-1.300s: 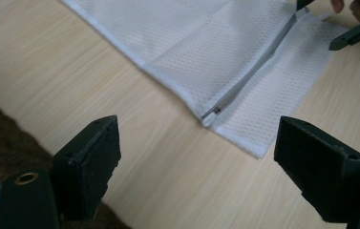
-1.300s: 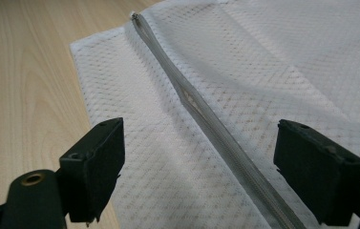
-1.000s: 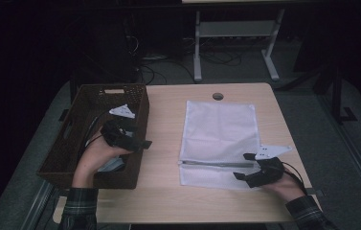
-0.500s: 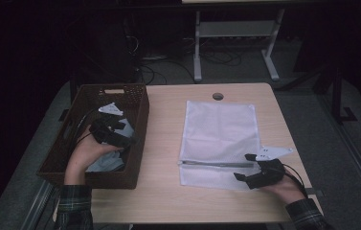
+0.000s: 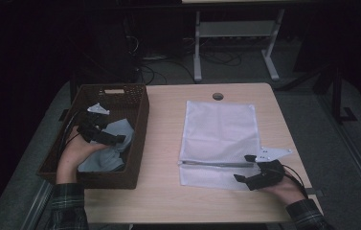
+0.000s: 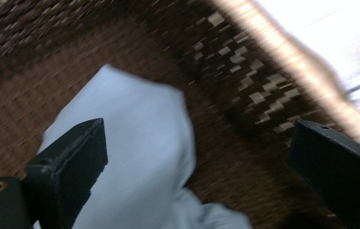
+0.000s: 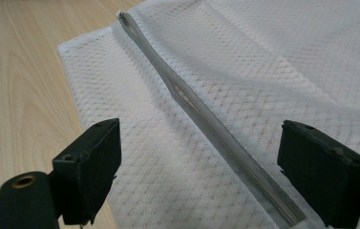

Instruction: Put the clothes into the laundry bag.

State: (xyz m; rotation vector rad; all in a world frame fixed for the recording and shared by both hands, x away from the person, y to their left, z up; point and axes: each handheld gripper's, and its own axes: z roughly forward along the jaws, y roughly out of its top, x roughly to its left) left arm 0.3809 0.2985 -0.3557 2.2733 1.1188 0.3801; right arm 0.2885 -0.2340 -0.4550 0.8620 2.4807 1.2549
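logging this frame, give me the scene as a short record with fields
surface: wooden table
basket: brown woven basket at the table's left edge
cloth: pale blue cloth lying in the basket
bag: white mesh bag flat on the table, zipper near its front end
left gripper: over the cloth, jaws just opened wider, nothing gripped
right gripper: open at the bag's zipper end

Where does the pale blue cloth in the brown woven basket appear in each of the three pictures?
High view: the pale blue cloth lies at the left, inside the brown woven basket, under the left claw.
Left gripper view: it lies at lower centre, partly behind the left-hand jaw.
Right gripper view: it is not there.
Shared landmark: the white mesh zip bag.
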